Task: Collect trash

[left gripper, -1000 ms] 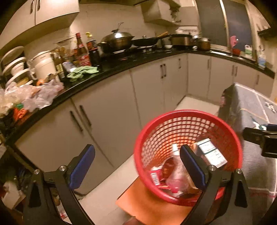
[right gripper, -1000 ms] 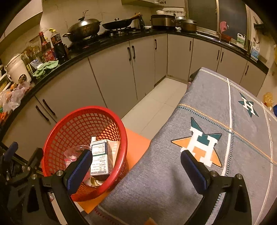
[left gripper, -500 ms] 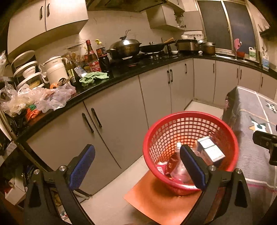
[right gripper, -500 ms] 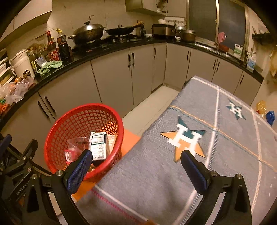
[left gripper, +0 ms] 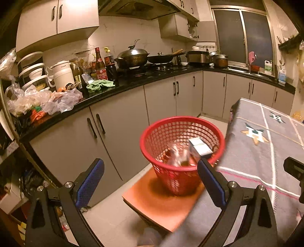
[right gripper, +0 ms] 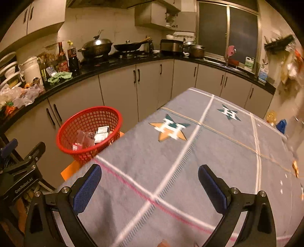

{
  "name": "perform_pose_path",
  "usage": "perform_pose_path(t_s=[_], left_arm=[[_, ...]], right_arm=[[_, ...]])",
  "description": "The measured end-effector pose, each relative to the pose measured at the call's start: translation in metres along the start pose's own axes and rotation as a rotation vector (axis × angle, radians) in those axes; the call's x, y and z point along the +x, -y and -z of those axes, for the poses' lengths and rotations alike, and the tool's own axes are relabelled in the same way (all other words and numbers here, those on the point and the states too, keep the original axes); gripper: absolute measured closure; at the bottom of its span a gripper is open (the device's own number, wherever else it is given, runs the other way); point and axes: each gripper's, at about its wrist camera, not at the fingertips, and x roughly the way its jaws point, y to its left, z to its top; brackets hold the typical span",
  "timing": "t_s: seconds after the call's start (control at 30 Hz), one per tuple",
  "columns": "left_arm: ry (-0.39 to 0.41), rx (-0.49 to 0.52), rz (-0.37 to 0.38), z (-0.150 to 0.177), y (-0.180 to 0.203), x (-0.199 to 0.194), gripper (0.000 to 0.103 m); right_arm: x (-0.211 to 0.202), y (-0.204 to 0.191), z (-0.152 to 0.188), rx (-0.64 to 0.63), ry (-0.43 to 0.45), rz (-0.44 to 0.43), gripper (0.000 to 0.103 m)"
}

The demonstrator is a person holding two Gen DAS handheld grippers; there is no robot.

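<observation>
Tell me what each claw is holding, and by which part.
Nothing. The left claw and right claw are both open and empty.

Warm dim light. Black L-shaped tabletop over pale cabinets — wall cupboards above. Dark window at the corner; pale tiled floor; grey-clothed table.

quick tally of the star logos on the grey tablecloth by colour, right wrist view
orange and teal star logo: 1
teal star logo: 1
total on the tablecloth: 2
</observation>
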Motion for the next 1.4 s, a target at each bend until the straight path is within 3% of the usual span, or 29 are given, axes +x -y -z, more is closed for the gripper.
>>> perform_pose_path(t_s=[0.37,0.5,1.4], left_arm=[[0.052,0.012,-0.008,0.025,0.027,-0.039,0.005],[0.076,0.025,-0.016,0.022,0.03,-0.043,0.005],[0.037,0.049,0.003,0.026,0.038,-0.025,0.005]], right_arm=[[-0.064,0.022,0.046,0.004,0.104,0.04,0.0],[-0.066,0.028,0.047,0.025,0.106,0.037,0.0],[-0.048,0.034,0.05,0.039,0.058,0.052,0.0]])
